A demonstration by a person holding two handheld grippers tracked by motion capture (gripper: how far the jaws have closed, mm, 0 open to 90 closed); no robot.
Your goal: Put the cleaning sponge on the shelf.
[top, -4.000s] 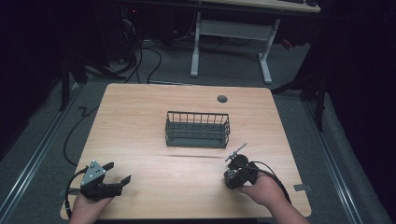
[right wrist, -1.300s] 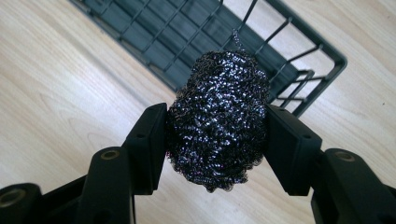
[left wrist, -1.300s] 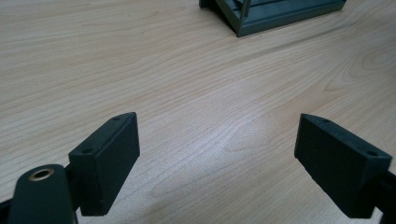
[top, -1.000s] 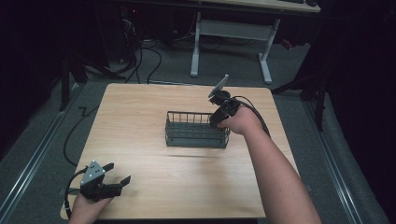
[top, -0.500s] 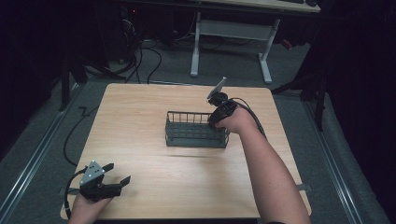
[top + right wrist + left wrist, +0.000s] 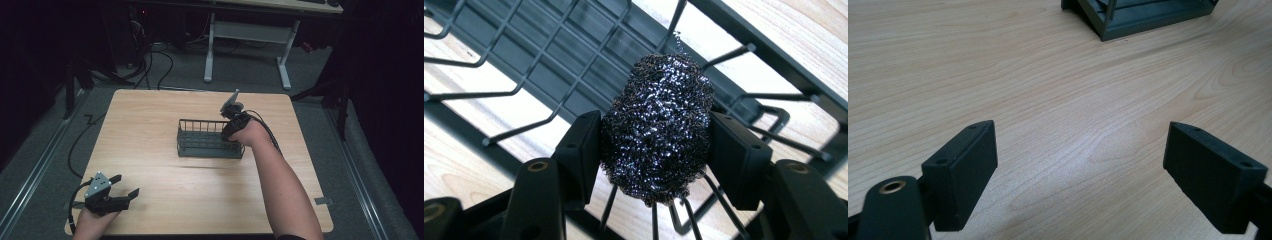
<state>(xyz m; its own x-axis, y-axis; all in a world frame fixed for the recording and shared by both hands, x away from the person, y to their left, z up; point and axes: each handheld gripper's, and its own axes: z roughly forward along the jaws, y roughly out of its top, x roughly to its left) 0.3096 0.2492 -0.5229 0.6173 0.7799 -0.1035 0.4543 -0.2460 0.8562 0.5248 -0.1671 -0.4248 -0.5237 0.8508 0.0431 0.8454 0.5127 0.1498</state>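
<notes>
The left hand-held gripper (image 6: 122,194) sits at 7 o'clock on the table (image 6: 150,125), near the front edge, held low in the person's left hand (image 6: 92,220). Its 2 jaws stand spread wide with bare wood between them, as the left gripper view shows, and they point toward 2 o'clock, where a corner of the basket (image 6: 1143,20) lies well apart from them. A cable (image 6: 75,200) loops behind this hand-held gripper.

Farther in, near the middle of the table, stands the dark wire basket (image 6: 200,145), long side facing the person. The right forearm (image 6: 280,190) reaches in from 5 o'clock, and the right hand (image 6: 247,132) holds the right hand-held gripper (image 6: 229,136) over the basket's right end, pointing down into it.

In the right gripper view the right hand-held gripper (image 6: 656,150) has a scourer (image 6: 659,127), a dark ball of shiny metal wool, between its 2 pads (image 6: 584,150), which touch its sides. The jaws have just been opening a little, with the scourer still between them. The scourer sits inside the basket (image 6: 549,55), down among the wires of the floor and wall at the right end. I cannot tell whether it rests on the basket floor.

Beyond the table, at 12 o'clock, stands a desk frame (image 6: 250,30) on the grey floor.
</notes>
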